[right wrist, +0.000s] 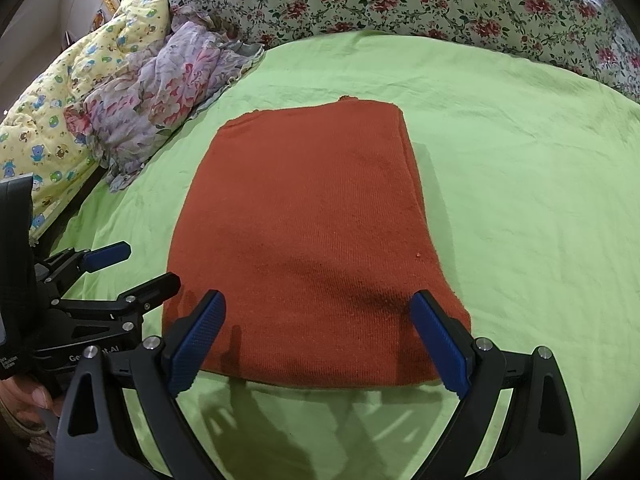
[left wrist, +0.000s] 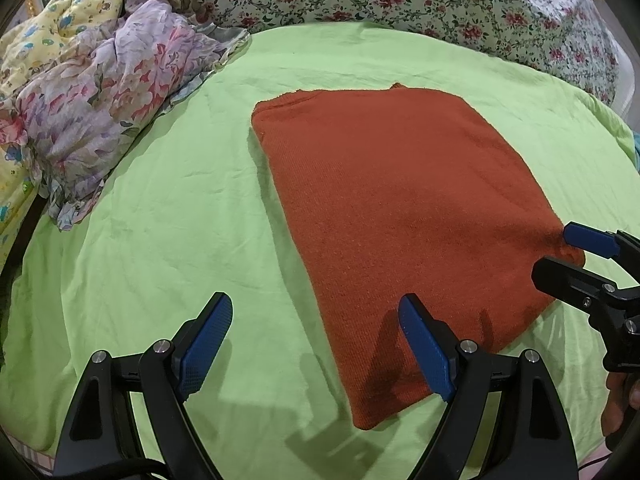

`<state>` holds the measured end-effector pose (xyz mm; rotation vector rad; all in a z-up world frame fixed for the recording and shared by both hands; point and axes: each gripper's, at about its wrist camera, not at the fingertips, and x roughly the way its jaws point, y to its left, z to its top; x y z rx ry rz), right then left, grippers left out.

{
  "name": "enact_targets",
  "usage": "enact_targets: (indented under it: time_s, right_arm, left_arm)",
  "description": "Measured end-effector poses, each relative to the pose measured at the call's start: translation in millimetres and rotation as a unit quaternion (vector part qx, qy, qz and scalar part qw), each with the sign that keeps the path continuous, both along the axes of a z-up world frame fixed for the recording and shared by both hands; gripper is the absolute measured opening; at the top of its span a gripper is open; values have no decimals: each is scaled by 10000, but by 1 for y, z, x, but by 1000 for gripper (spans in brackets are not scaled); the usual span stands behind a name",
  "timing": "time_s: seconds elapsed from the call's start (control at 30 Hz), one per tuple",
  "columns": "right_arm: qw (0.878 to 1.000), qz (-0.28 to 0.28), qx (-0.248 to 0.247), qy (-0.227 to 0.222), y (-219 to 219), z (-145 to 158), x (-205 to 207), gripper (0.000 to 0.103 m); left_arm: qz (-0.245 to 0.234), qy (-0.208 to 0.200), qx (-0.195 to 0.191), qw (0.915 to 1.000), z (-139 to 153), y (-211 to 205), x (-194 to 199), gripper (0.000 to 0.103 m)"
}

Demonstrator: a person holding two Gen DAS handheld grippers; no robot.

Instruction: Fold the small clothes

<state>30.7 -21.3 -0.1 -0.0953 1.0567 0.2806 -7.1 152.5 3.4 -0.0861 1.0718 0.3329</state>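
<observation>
Left gripper [left wrist: 316, 344] spread | right gripper [right wrist: 318, 340] spread | rust garment [right wrist: 312, 232] folded on green sheet [right wrist: 520, 200]

The left gripper [left wrist: 316, 344] is spread wide, its blue-padded fingers [left wrist: 208, 344] well apart and gripping nothing. The right gripper [right wrist: 320, 340] is likewise spread wide, with its fingers [right wrist: 440, 344] parted and nothing between them. Both sit low at the near side, side by side, pointing toward the far side. A bare hand [right wrist: 24, 404] grips the left gripper's handle.
</observation>
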Motion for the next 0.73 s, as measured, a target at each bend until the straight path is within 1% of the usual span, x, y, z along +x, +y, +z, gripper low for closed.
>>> enact_targets:
  time_s: [0.4,0.67,0.73]
  right_arm:
    - [10000,-15,-13,23,-1,-1,1,94]
    - [10000,-17,-35,49,0,-2,2,94]
    - [10000,-34,-18,60,1,-3,2,94]
  left_arm:
    - [99,-15,-53,9999,2,1,-6,86]
    - [68,-54,94,9999,1,-2,-10,86]
    - [90,-22,32,10000,0,0,-10,86]
